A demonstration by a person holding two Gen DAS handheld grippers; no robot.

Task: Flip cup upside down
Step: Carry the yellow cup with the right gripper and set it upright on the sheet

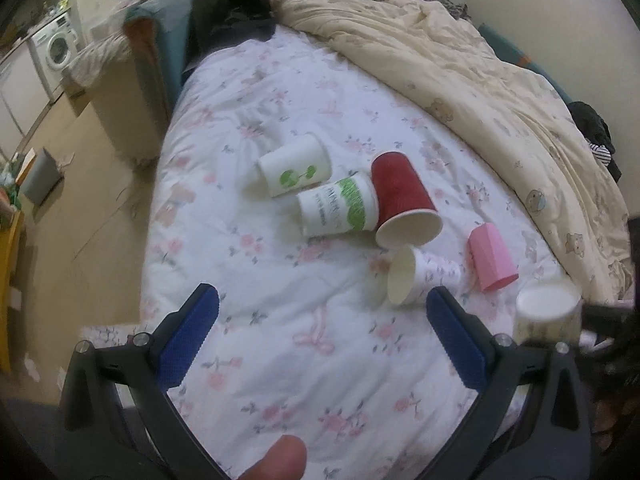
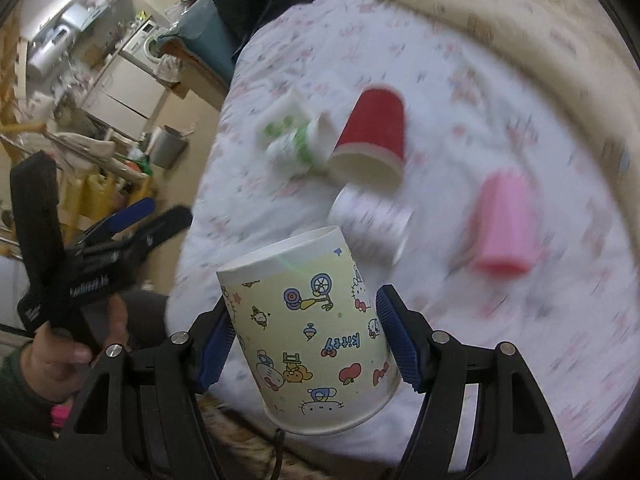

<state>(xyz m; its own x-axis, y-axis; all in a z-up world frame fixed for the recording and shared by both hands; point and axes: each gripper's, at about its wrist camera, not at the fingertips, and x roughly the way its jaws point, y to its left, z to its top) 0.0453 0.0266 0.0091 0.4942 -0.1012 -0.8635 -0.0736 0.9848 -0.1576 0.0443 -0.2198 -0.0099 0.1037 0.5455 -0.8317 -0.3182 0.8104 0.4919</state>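
Right claw [image 2: 306, 338] clamped on the cartoon-printed paper cup [image 2: 310, 336], held above the floral bed [image 2: 500, 340] with its mouth tilted downward. Left claw [image 1: 322, 334] spread wide apart, holding nothing. Beyond, lying tipped over: red cup [image 1: 402, 200], pink cup [image 1: 492, 258], white paper cups.

- My right gripper [image 2: 306, 330] has ribbed blue rubbery pads [image 2: 396, 340].
- Its cartoon cup [image 2: 308, 328] looks like smooth paper.
- The bed's floral sheet [image 1: 280, 320] is soft matt cloth.

Bedside cups [image 2: 372, 140] motion-blurred (right wrist)
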